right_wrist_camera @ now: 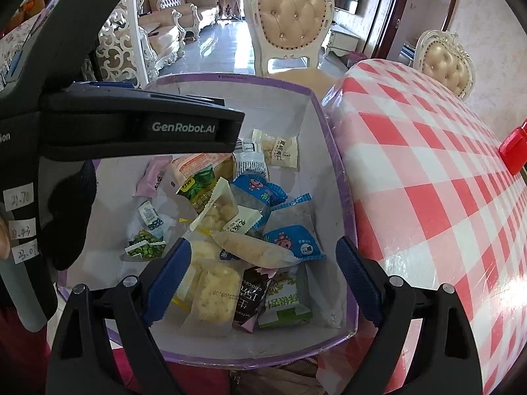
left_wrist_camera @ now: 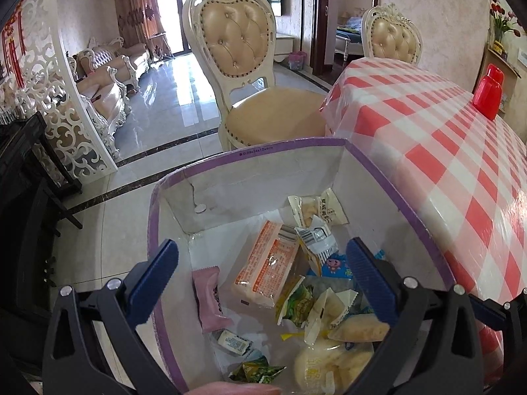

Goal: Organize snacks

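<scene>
Light, crinkly snack packets [right_wrist_camera: 230,230] heaped loose inside purple-rimmed box [right_wrist_camera: 332,151], beside checked worktop [right_wrist_camera: 444,197]. Slippery film, crushable contents: best pinched by a sealed edge. Left tool [left_wrist_camera: 263,276] and right tool [right_wrist_camera: 260,276] both spread wide above the pile, holding nothing.

The left gripper [right_wrist_camera: 237,131] hides the box's [right_wrist_camera: 332,151] far-left corner; the red container [right_wrist_camera: 513,151] is cut off.

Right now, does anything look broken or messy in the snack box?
Yes. The box has a torn patch in its white lining on the far wall. The snack packets lie jumbled on top of each other, not in rows. Nothing has spilled onto the checked table.
</scene>
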The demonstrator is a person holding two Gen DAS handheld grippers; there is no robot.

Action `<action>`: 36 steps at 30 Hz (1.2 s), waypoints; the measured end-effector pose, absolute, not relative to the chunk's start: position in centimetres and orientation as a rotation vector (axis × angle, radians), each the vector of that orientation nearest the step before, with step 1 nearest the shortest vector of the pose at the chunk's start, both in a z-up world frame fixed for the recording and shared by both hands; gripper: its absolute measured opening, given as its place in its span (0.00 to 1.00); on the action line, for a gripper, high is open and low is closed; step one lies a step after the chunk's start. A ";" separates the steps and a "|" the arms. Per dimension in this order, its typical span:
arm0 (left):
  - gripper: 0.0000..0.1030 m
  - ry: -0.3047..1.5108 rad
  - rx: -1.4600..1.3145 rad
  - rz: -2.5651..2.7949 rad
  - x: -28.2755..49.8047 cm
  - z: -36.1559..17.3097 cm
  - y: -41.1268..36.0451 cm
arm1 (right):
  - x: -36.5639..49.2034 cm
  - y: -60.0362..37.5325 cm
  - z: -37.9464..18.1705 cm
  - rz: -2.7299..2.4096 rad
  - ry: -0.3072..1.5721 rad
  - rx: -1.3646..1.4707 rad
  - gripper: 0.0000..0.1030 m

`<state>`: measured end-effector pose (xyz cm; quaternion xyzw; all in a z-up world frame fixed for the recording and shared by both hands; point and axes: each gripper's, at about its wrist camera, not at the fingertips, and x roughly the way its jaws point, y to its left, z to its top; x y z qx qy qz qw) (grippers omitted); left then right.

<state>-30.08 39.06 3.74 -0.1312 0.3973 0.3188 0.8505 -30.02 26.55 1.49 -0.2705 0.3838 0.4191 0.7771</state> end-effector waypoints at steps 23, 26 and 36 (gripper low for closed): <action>0.99 0.852 -0.284 0.658 -30.0 3.2 39.3 | -30.3 26.3 1.0 0.908 0.838 -0.592 0.84; 0.99 0.854 -0.293 0.659 -30.0 3.1 39.4 | -30.3 26.3 0.9 0.907 0.839 -0.592 0.84; 0.99 0.863 -0.293 0.649 -30.0 2.9 39.5 | -30.3 26.3 0.8 0.905 0.840 -0.592 0.84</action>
